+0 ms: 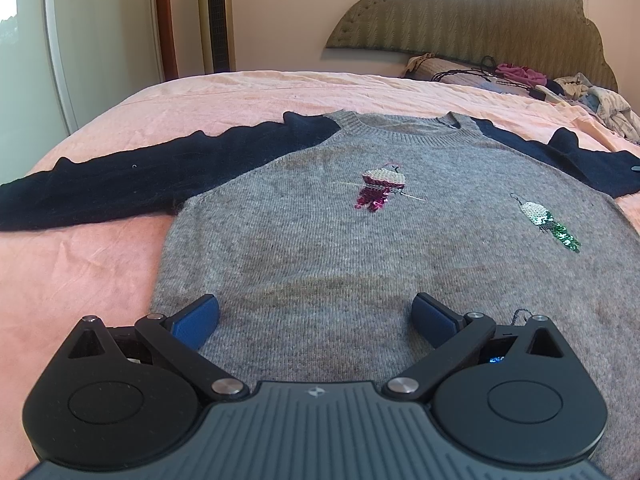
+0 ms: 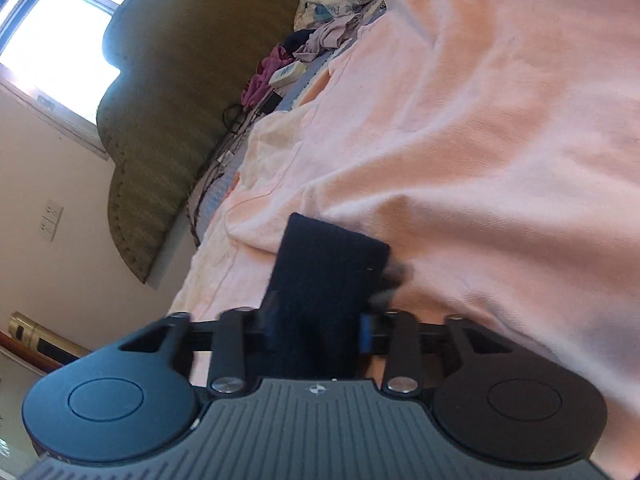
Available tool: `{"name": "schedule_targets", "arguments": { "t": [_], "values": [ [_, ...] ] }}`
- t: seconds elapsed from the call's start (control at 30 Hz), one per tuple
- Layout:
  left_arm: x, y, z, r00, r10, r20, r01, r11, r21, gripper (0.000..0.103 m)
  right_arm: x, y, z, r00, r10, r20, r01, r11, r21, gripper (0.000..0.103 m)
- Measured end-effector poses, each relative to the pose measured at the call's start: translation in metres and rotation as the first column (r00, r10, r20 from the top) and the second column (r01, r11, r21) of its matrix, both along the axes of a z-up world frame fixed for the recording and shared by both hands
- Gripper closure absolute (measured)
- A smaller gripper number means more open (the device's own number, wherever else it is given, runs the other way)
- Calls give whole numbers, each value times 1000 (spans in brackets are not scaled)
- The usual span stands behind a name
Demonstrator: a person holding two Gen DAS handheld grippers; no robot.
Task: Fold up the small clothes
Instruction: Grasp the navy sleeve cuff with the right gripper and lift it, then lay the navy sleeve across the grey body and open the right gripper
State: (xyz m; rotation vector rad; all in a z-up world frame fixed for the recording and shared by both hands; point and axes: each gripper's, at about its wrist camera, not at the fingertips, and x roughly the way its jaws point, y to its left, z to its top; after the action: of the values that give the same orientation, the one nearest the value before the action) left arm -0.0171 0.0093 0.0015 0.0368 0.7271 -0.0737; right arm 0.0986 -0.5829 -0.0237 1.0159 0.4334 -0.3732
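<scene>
We see the grey sweater [image 1: 360, 240] lying flat on the pink bed [image 1: 100, 272], dark sleeves spread toward nine and three o'clock. Our left tongs [image 1: 316, 316] stand apart above its hem. Our right tongs [image 2: 316, 328] are clamped on a dark sleeve cuff [image 2: 328, 264]. At twelve o'clock sits the headboard [image 1: 480, 12], with a clothes pile [image 1: 580, 96] at one o'clock.

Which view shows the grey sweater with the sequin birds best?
The left wrist view: the sweater lies flat on the pink bedspread, grey body, neckline and both navy sleeves visible. The right wrist view shows only a navy sleeve end clamped in the right tool.
</scene>
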Motion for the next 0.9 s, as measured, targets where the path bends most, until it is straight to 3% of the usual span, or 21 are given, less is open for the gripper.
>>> {"name": "schedule_targets", "arguments": {
  "t": [0.1,0.17,0.23,0.33,0.4,0.5,0.53,0.63,0.67,0.7,0.77,0.83,0.9],
  "values": [
    [0,0,1,1000,1,1,-1,1000,-4,0,-11,14,17,998,16,65,-13,999,-51,89],
    [1,0,1,1000,2,2,-2,1000,-6,0,-17,43,42,990,98,102,-83,987,-139,89],
    [1,1,1,1000,2,3,-2,1000,-11,0,-25,86,72,962,221,162,-187,962,-200,89],
    [1,1,0,1000,1,4,-1,1000,-14,0,-27,166,106,877,420,234,-362,897,-255,89],
    [1,1,1,1000,1,4,-1,1000,-15,0,-23,230,121,792,550,265,-487,831,-267,89],
    [1,1,0,1000,0,3,0,1000,-15,0,-7,311,116,691,667,277,-629,744,-224,89],
    [1,1,0,1000,-1,4,1,1000,-15,0,-3,330,110,680,682,269,-651,730,-208,89],
    [1,3,0,1000,-5,4,5,1000,-26,0,-3,375,84,698,683,217,-676,728,-115,70],
    [0,5,0,1000,-9,3,9,999,-35,0,-11,379,80,722,660,206,-655,749,-102,51],
    [1,7,1,1000,-13,0,13,999,-47,0,-21,378,77,745,632,211,-627,772,-99,43],
    [1,13,8,1000,-3,-25,0,995,-102,0,-56,372,69,760,602,246,-599,795,-97,44],
    [6,26,21,999,-18,-42,6,962,-274,0,-77,358,63,765,612,203,-597,791,-133,44],
    [21,35,32,997,-31,-71,-5,890,-456,0,-94,347,55,782,607,145,-581,793,-184,44]
  ]
}}
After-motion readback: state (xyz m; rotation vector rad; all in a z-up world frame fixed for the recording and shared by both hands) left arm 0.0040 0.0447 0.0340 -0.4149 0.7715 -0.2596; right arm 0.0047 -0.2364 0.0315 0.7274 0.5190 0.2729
